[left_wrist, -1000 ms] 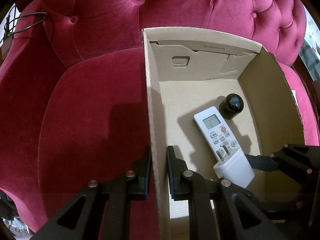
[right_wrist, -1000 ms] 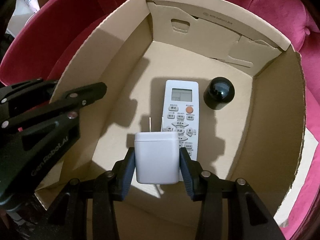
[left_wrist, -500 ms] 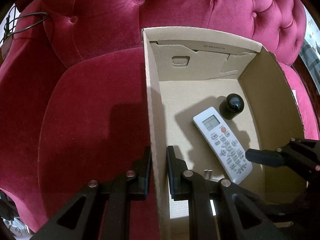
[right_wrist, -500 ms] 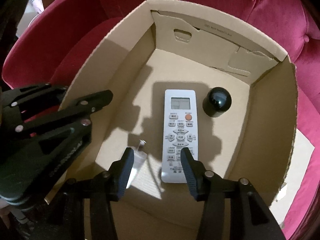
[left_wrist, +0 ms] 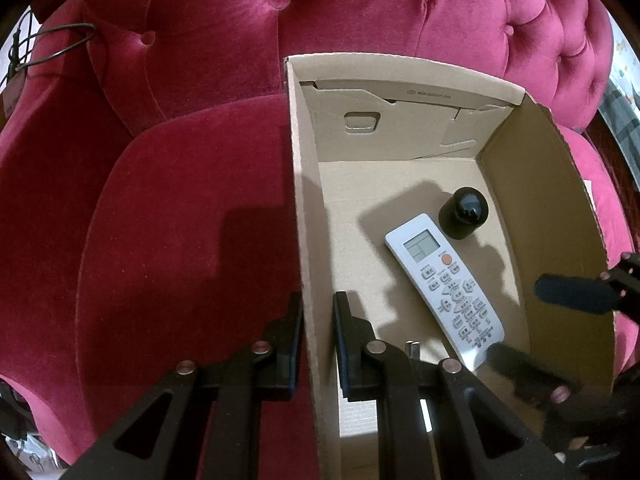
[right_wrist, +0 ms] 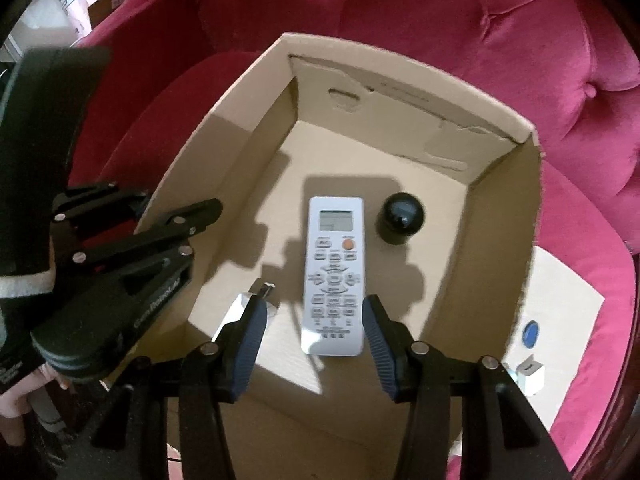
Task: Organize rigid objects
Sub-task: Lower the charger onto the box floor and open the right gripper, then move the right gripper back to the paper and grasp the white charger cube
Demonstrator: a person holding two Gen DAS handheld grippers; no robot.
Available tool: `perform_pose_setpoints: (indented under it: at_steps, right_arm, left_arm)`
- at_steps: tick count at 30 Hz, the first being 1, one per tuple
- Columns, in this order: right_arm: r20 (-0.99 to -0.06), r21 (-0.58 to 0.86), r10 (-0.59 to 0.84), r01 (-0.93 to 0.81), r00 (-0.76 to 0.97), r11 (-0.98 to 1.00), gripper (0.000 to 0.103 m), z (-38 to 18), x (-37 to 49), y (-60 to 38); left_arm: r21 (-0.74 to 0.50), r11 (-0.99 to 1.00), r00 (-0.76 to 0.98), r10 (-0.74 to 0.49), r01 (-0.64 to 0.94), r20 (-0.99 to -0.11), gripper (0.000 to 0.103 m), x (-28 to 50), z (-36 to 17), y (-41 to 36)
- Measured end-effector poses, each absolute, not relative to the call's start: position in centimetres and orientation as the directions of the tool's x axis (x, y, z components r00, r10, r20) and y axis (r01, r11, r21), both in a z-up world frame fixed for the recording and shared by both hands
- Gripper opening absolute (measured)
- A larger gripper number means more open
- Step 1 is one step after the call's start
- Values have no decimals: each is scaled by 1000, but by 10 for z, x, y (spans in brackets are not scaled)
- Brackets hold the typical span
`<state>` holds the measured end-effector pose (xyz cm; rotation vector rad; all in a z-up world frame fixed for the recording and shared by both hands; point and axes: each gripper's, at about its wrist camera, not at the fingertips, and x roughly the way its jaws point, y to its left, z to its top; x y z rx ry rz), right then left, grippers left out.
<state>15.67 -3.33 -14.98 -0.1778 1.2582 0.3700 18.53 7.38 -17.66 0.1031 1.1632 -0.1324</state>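
Charger (right_wrist: pixel 244 312) lay released at lower left inside box (right_wrist: pixel 224 136), right claw (right_wrist: pixel 312 332) just opened and empty, left claw (left_wrist: pixel 316 344) clamped on box wall; one item stowed.

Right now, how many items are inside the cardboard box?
3: a white remote in the middle of the floor, a black round-topped cap beside its screen end, a white plug adapter near the front; others may be hidden.

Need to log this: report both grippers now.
Left gripper: shut on the cardboard box wall.
Right gripper: open, holding nothing, jaws just widened.
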Motion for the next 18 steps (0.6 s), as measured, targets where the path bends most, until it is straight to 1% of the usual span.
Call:
perform_pose_setpoints:
  at_steps: [3,5,6,7,11,12,13,18]
  right_arm:
    - [-948,52,160,-363,274,930,57,-143,158,-39]
    - [-946,52,162,-363,280,930,63,-137,158,-45]
    - [-946,51,161,-363,280,930,68,-135,158,-47]
    - [-946,48,158,-361,283,931,71,-132,158,-50]
    - [-944,35,143,-341,298,939,74,-123,159,-64]
    - [-943,35,141,-333,301,942,77,-121,159,-68]
    - [-942,38,142,-325,304,945,83,-118,160,-72]
    - [-938,37,133,-289,319,957,94,-107,160,-90]
  left_arm:
    - [17,987,391,-47,160,-919,16,185,-177,73]
    - [19,987,391,-46,161,-919,16,185,-177,73]
    - [19,987,391,-46,160,-919,16,185,-177,73]
    - [19,987,391,-46,160,-919,15,185,-177,73]
    - [18,987,391,-47,161,-919,15,185,-177,73]
    - [18,987,391,-46,161,-919,15,185,-177,73]
    - [19,987,392,-46,160,-919,15,185,-177,72]
    - [21,987,393,-45,161,-919,15,184,-178,72]
